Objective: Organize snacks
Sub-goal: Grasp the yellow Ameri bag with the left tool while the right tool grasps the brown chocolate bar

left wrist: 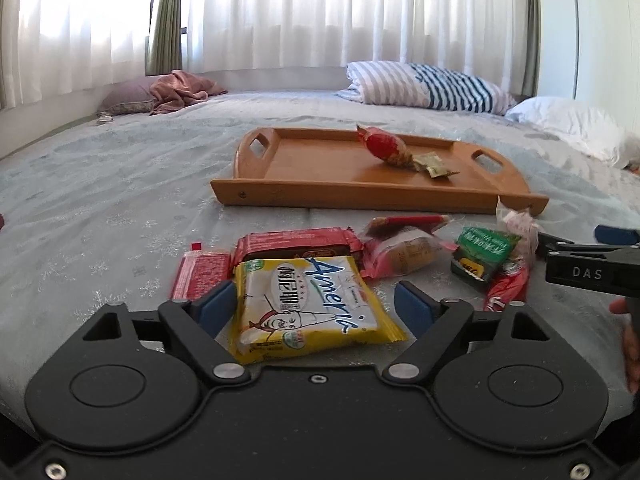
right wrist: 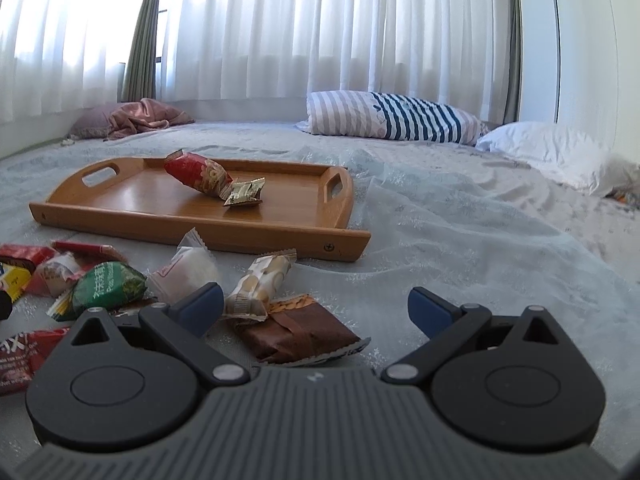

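A wooden tray [left wrist: 372, 194] [right wrist: 256, 240] lies on the bed and holds a red snack bag [left wrist: 382, 145] [right wrist: 196, 174] and a small gold packet [left wrist: 434, 165] [right wrist: 245, 192]. Several loose snacks lie in front of it. My left gripper [left wrist: 316, 304] is open, its blue pads on either side of a yellow Ameria packet [left wrist: 308, 308] that lies on the bed. My right gripper [right wrist: 316, 308] is open over a brown bar [right wrist: 304, 334], beside a beige cookie packet [right wrist: 260, 284]. The right gripper also shows in the left wrist view [left wrist: 580, 256].
Red wrappers [left wrist: 296, 242], a pink bun packet [left wrist: 404, 254], a green packet [left wrist: 484, 250] [right wrist: 110, 286] and a white packet [right wrist: 188, 264] lie on the grey bedspread. A striped pillow [right wrist: 396, 120], a white pillow [right wrist: 556, 152] and a pink blanket [left wrist: 180, 88] lie by the curtains.
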`<action>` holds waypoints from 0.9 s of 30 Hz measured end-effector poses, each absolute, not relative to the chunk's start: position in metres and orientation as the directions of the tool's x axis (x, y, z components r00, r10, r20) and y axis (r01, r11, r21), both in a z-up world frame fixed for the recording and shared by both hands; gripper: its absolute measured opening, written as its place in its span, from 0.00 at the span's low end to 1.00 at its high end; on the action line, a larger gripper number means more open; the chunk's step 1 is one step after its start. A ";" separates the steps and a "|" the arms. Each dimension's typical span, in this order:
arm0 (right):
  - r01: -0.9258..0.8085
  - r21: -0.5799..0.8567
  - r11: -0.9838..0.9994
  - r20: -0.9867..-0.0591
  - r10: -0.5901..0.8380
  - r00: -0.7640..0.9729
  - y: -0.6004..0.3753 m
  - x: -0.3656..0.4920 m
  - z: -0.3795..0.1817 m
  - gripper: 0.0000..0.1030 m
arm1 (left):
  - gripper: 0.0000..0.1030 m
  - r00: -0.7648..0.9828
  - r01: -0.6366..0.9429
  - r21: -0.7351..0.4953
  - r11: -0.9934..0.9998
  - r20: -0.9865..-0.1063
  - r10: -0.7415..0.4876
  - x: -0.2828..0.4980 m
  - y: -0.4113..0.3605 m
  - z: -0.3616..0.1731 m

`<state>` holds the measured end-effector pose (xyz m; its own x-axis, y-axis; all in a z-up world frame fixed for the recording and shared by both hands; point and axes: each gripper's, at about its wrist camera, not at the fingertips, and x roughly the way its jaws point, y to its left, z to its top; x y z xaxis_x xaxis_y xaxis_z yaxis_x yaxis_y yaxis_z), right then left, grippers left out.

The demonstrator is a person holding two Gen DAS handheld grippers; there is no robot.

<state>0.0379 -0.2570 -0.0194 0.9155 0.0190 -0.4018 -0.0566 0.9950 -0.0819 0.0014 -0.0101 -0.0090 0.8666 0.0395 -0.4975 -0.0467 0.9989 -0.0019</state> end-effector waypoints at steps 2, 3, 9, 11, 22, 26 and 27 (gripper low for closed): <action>-0.068 -0.111 0.992 -0.402 0.018 0.915 -0.253 0.038 -0.020 1.00 | 0.76 0.863 -0.051 0.015 0.999 -0.503 0.051 0.003 -0.010 -0.010; -0.070 -0.131 0.989 -0.399 0.012 0.917 -0.250 0.037 -0.020 1.00 | 0.76 0.862 -0.050 0.015 0.999 -0.505 0.051 0.004 -0.010 -0.010; -0.094 -0.235 0.967 -0.379 -0.002 0.925 -0.235 0.032 -0.024 0.95 | 0.75 0.858 -0.062 0.008 0.998 -0.510 0.057 0.004 -0.009 -0.009; -0.105 -0.260 0.960 -0.374 0.001 0.927 -0.232 0.031 -0.025 0.93 | 0.75 0.856 -0.069 -0.005 0.998 -0.514 0.057 0.005 -0.007 -0.010; -0.161 -0.208 0.965 -0.395 0.067 0.916 -0.238 0.031 -0.025 0.82 | 0.70 0.852 -0.057 -0.020 0.998 -0.521 0.038 0.005 -0.004 -0.012; -0.181 -0.172 0.968 -0.409 0.097 0.908 -0.242 0.031 -0.024 0.78 | 0.64 0.854 -0.047 -0.021 0.999 -0.520 0.029 0.004 -0.004 -0.010; -0.186 -0.163 0.969 -0.421 0.102 0.901 -0.243 0.032 -0.022 0.73 | 0.62 0.854 -0.045 -0.014 0.999 -0.519 0.031 0.004 -0.005 -0.010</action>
